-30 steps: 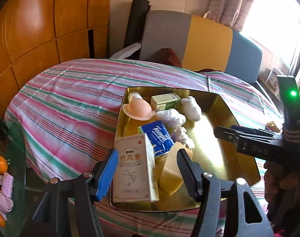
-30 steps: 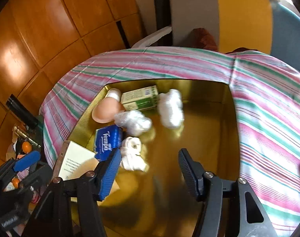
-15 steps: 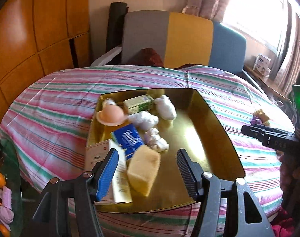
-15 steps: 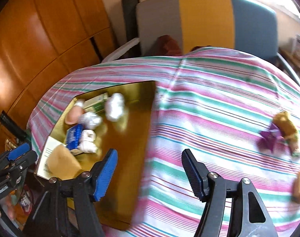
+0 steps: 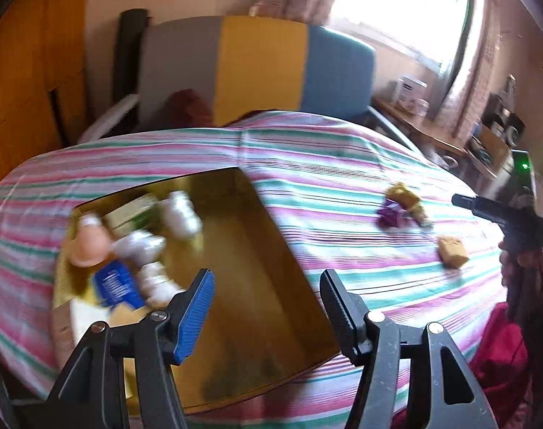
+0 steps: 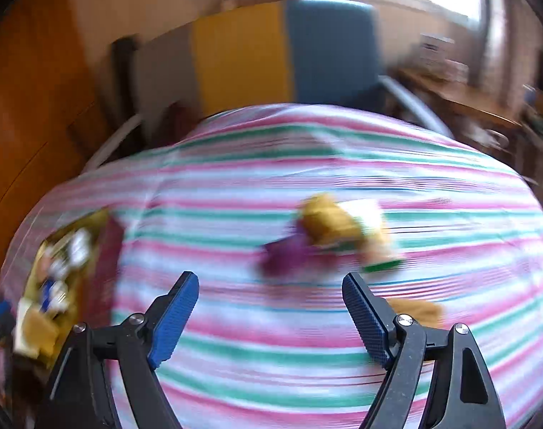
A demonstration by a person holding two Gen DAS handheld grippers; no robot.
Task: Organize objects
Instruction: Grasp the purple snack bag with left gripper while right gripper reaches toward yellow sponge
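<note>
A gold tray lies on the striped tablecloth and holds a blue tissue pack, white wads, a peach cap and boxes. My left gripper is open and empty over the tray's near right part. On the cloth to the right lie a purple and yellow toy pile and a tan sponge. My right gripper is open and empty, just short of the toy pile. The sponge sits by its right finger. The view is blurred.
A grey, yellow and blue chair stands behind the table. Wood panelling is at the left. A desk with clutter stands under the window at the right. The tray shows at far left in the right wrist view.
Both grippers have swung to the right. The left one has left the boxes and sponge in the tray. The right one has moved from over the tray to the toy pile.
</note>
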